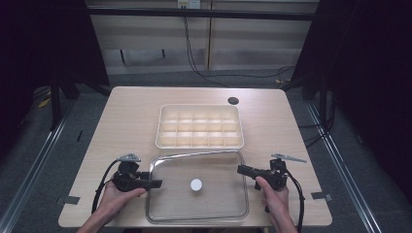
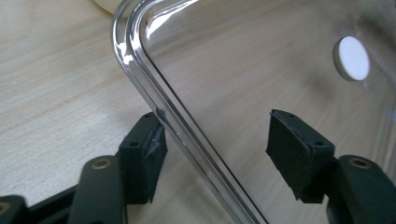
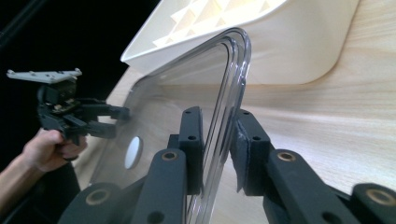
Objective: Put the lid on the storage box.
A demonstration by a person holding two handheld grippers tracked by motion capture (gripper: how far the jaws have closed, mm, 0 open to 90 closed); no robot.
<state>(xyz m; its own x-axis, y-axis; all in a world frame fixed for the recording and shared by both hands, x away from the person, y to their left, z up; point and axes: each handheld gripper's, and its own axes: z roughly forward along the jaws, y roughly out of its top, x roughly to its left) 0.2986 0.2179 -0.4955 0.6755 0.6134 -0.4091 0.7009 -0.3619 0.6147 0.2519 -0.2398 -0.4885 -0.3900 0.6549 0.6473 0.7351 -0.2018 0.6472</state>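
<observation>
Clear lid (image 3: 231, 84) in right tool (image 3: 218, 140) (left (image 2: 215, 154) wide)

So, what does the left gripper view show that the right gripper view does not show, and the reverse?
Left gripper view: the left hand-held gripper from close up, jaws open on both sides of the clear lid's rim, not pressing it.

Right gripper view: the right hand-held gripper shut on the lid's rim, the cream compartment tray, and a person's hand.

Both: the clear lid, its white round knob, and the wooden table.
</observation>
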